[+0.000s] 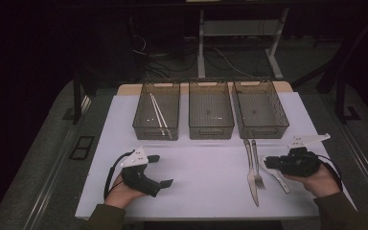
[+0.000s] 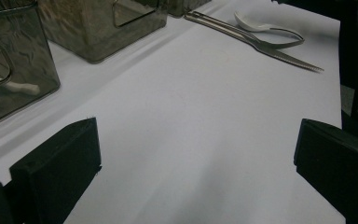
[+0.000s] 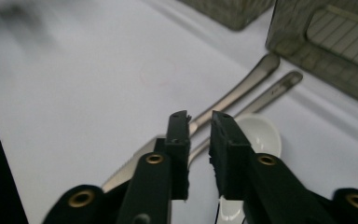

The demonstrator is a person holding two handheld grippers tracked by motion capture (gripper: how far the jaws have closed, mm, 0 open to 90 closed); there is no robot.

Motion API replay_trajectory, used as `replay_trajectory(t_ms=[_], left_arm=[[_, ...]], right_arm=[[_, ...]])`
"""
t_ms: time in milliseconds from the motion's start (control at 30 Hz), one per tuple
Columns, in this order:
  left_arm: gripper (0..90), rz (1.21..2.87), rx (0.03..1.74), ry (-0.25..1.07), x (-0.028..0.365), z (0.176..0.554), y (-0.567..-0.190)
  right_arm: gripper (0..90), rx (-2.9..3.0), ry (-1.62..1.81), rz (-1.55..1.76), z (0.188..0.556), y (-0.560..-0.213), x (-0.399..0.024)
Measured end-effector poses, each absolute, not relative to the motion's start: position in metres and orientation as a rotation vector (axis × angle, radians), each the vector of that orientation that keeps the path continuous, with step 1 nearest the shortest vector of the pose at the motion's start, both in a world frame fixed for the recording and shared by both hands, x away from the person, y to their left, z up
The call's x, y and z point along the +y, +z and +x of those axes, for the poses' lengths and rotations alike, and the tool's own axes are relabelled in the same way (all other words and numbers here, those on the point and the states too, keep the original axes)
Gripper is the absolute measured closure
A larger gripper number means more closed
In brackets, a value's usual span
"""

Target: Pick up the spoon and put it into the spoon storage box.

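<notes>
My left gripper rests on the white table, held in a hand, jaws wide open over bare surface. A steel knife, a fork and a white spoon lie side by side at the front right. My right gripper hovers low over the spoon, pointing left, its jaws nearly together with a narrow gap. The spoon's handle runs back under the jaws; I see no pad pressing on it.
Three smoky clear bins stand in a row at the back: the left one holds white chopsticks; the middle and right ones look empty. Table legs and cables lie beyond the table's far edge.
</notes>
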State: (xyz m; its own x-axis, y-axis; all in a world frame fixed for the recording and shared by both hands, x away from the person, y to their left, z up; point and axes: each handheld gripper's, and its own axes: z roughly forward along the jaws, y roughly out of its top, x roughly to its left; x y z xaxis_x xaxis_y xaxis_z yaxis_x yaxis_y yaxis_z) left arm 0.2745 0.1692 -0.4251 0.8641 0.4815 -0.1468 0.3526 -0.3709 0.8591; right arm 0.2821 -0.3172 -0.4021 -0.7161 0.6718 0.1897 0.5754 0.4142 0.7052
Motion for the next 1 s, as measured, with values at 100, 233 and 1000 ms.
replay_trajectory(t_ms=[100, 233, 1000], left_arm=[[0.0, 1.994, 0.615, 0.154, 0.169, 0.274, -0.425], [0.0, 1.995, 0.613, 0.157, 0.17, 0.274, -0.425], [0.0, 2.0, 0.61, 0.165, 0.169, 0.273, -0.424]], right_arm=[[84.6, 2.568, 1.153, 1.13, 0.275, -0.409, -0.319], [89.2, 2.603, 1.119, 1.131, 0.266, -0.416, -0.321], [89.6, 2.658, 0.91, 1.163, 0.247, -0.434, -0.329]])
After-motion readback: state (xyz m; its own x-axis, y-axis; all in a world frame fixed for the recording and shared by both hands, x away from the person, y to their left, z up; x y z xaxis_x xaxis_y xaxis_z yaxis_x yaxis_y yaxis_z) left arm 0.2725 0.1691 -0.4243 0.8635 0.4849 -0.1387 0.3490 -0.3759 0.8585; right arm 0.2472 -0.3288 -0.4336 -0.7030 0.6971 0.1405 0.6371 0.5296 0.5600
